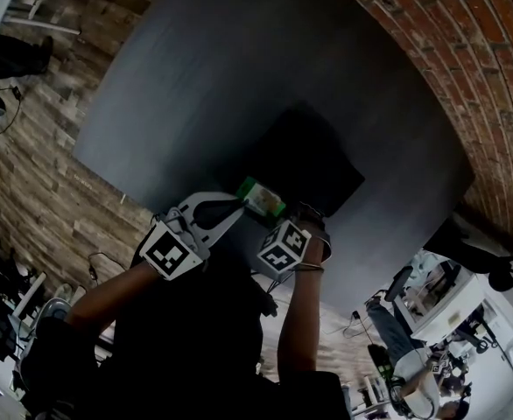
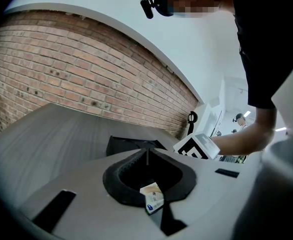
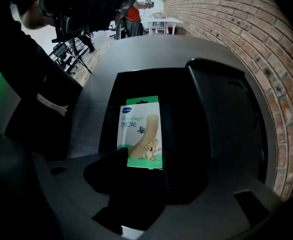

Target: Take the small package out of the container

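- The left gripper [image 2: 146, 156] has its tongs pressed together, and they're pinching the small package [image 2: 153, 196]. In its own view only one little white end with a blue logo pokes up in the gap between the fingers. The rest of the pack is cut off.
- From the head view the small package [image 1: 262, 199] is a green sliver at the tip of the left gripper [image 1: 239, 204], right over the near corner of the container [image 1: 326, 160]. I honestly can't tell if it's touching the rim or clear of it.
- The right gripper [image 3: 144, 176] has its tongs spread wide and isn't gripping anything. The pack's lower end sits just in front of them.
- The right gripper view is the only decent look at the package [image 3: 140, 131]. It's flat and green with a bandage picture and a cartoon on it. Its lower left corner is hidden behind one dark jaw pad.
- The container [image 3: 221, 114] is black on a dark table [image 1: 195, 77], so its edges are hard to pick out.
- In the left gripper view most of the container [image 2: 129, 145] is hidden behind the fingers. The right gripper shows there only as its marker cube [image 2: 196, 148] and a forearm [image 2: 241, 139].
- In the head view the right gripper's fingers are too dark to make out.
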A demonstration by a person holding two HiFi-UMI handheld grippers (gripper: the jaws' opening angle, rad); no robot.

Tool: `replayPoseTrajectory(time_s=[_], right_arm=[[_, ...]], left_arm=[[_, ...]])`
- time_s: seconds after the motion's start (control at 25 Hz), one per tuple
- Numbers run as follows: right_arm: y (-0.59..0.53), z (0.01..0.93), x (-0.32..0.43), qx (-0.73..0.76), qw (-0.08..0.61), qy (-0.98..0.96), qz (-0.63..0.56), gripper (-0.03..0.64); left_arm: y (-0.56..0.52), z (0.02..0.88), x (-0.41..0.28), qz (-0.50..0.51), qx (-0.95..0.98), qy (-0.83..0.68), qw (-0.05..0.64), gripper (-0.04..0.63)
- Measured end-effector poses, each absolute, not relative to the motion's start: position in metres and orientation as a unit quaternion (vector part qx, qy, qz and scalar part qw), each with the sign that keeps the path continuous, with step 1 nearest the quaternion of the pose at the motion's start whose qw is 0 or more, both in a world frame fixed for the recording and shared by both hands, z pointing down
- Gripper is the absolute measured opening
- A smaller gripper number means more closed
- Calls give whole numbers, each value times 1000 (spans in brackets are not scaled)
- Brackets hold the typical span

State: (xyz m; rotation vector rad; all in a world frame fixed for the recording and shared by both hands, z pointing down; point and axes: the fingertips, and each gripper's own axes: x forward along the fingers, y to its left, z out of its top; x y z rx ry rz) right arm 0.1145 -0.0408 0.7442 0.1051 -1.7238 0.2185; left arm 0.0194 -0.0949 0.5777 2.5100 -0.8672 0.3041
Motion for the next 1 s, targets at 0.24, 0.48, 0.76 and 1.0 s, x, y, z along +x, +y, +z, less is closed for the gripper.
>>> replayPoseTrajectory(time_s=[0.24, 0.48, 0.76, 1.0], right_arm=[[-38, 741, 109, 55, 640, -761, 88, 225], [-37, 740, 112, 76, 632, -765, 96, 222], [-37, 747, 119, 82, 632, -755, 154, 241], [-38, 748, 117, 64, 631, -752, 181, 239]], left_arm=[[-94, 579, 13, 104, 911, -322, 237, 43], [-93, 579, 14, 104, 912, -320, 235, 43], [-88, 579, 16, 107, 913, -317, 234, 43], [-86, 580, 14, 110, 911, -317, 238, 43]])
